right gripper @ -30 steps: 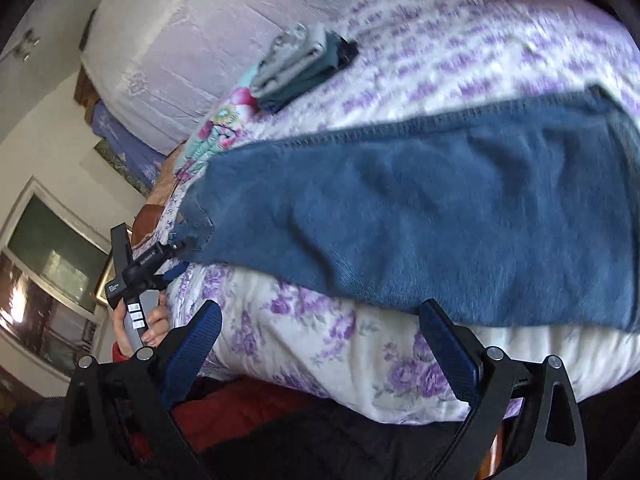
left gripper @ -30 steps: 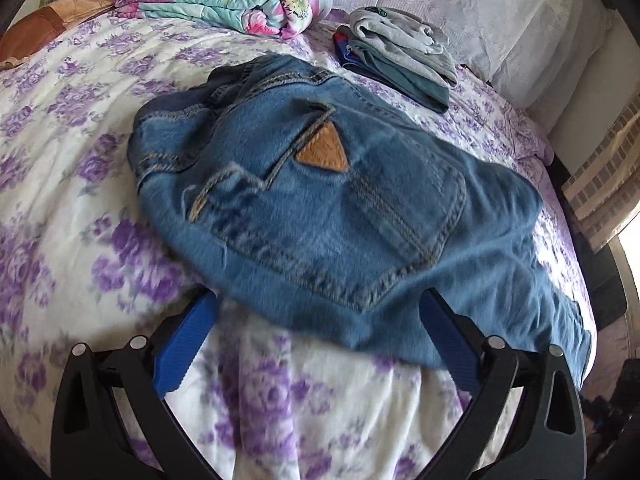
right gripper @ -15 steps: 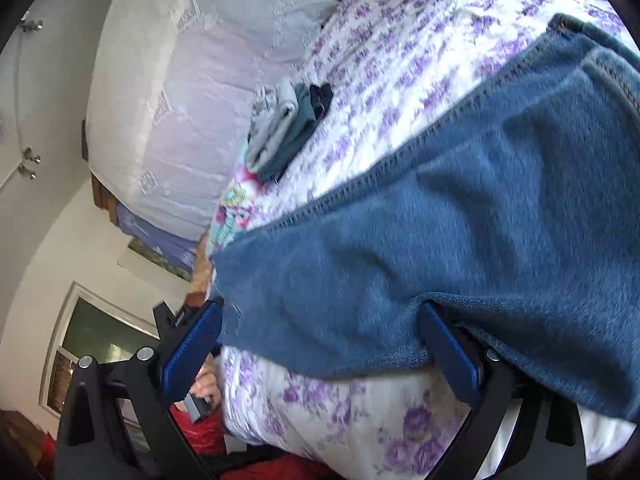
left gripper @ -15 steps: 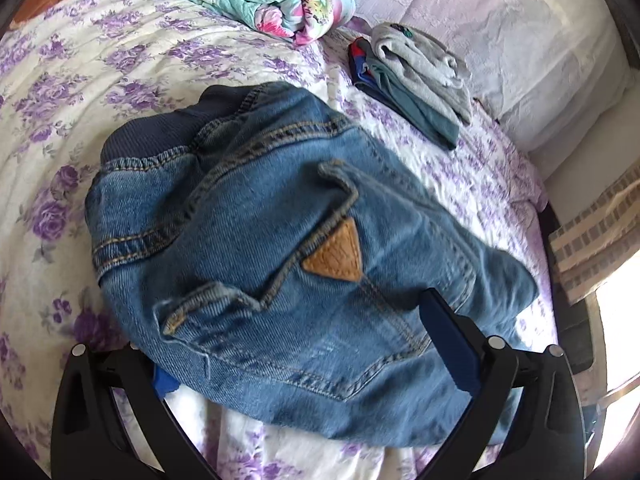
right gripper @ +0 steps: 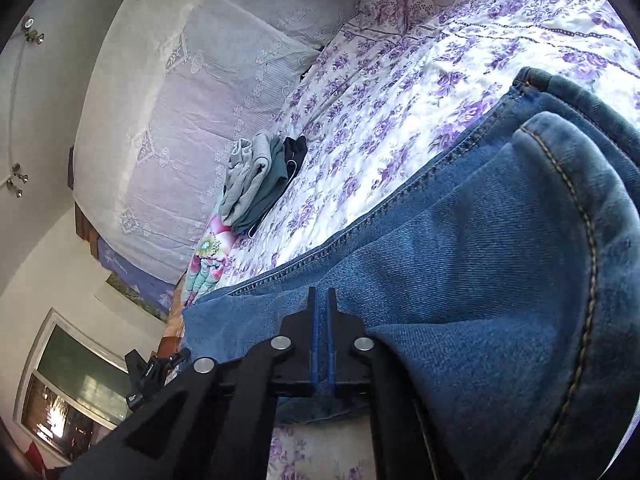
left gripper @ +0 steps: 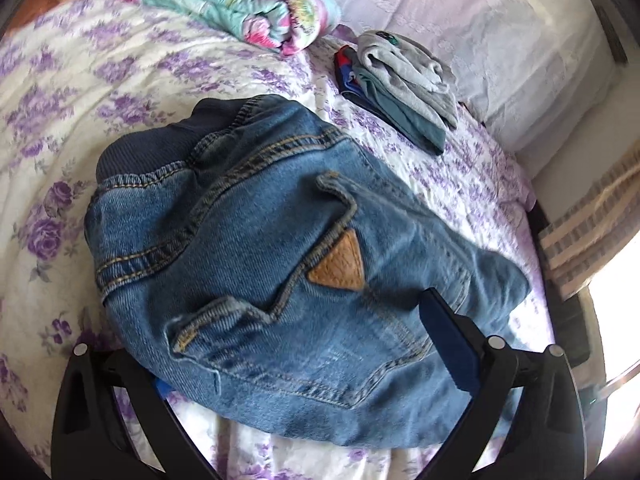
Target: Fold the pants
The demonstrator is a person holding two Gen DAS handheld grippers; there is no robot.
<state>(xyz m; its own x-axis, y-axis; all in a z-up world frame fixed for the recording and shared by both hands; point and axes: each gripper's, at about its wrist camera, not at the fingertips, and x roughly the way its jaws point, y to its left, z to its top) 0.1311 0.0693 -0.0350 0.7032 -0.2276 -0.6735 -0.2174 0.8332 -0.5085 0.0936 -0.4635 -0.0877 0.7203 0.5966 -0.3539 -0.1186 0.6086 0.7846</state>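
Blue jeans point(left gripper: 260, 260) lie on the flowered bedspread point(left gripper: 60, 100), back side up, with a tan leather patch point(left gripper: 340, 260) on the pocket. My left gripper point(left gripper: 296, 340) is open wide at the waist end; denim lies between its fingers and covers the left pad, and neither pad presses on it. In the right wrist view the jeans point(right gripper: 480, 280) fill the lower right. My right gripper point(right gripper: 320, 296) sits at the edge of the leg, jaws closing to a thin slit with the denim edge pinched between the pads.
A pile of folded grey and teal clothes point(left gripper: 400, 88) and a rolled floral blanket point(left gripper: 232, 4) lie at the head of the bed by a pale pillow point(left gripper: 480, 20). The bed's edge drops off at the right. A window point(right gripper: 68, 392) shows at the lower left.
My left gripper moved in over the waist, so denim now covers its left pad. My right gripper rolled, came onto the leg's edge and went from wide open to shut on it.
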